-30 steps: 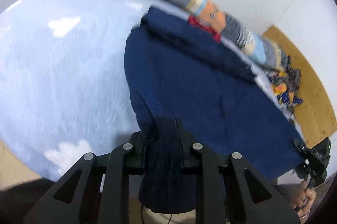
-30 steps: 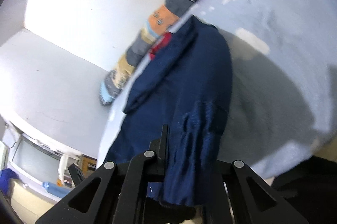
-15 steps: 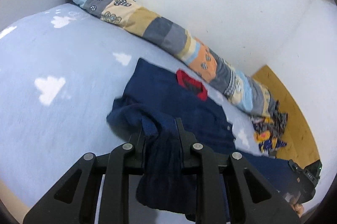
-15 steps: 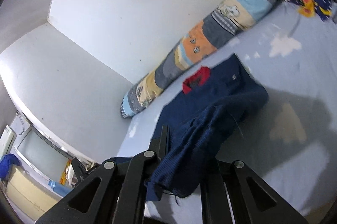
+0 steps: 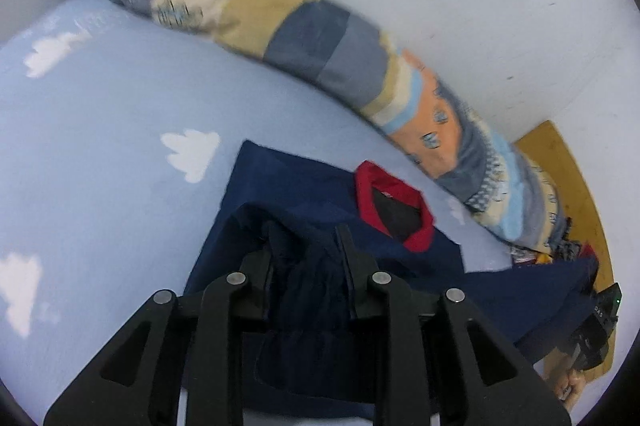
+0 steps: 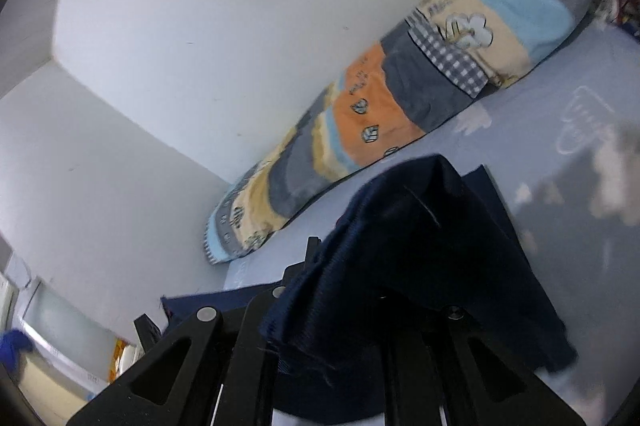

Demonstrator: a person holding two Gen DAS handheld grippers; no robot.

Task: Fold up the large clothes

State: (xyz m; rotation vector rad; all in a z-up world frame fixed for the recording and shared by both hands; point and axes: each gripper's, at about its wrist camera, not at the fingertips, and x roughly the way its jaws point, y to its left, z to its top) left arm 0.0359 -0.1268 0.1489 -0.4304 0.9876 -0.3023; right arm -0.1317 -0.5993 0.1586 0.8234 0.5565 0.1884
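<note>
**A:** Both tongs are clamping cloth right now. The left gripper (image 5: pixel 306 262) is pinching a bunched hem of the navy sweater (image 5: pixel 280 194) between its jaws, and the right gripper (image 6: pixel 352 290) is biting the other corner, with knit draping thickly over its fingers.

**B:** And the sweater itself?

**A:** It is lying on the bed sheet (image 5: pixel 100 146), red collar (image 5: pixel 394 210) facing up and pointing toward the patchwork bolster (image 5: pixel 320 42) along the wall. The gripped hem is hovering above the chest, just short of the collar, so I am reading this as a bottom-to-top fold in progress.

**B:** What is worrying you?

**A:** Two things. The left bite is looking like a wad rather than a flat edge, so on release it may be dropping a lump instead of a clean crease. And the right side is hanging so much loose knit over the tool that the corners may be landing uneven, skewing the fold. Snagging is possible too: loose threads are showing at the hem in the right wrist view.

**B:** Any writing readable?

**A:** Nothing legible. The sheet is carrying white clouds (image 5: pixel 192 154), the bolster small printed motifs. There is a dark patch inside the collar, but I cannot tell if it is a label.
</note>
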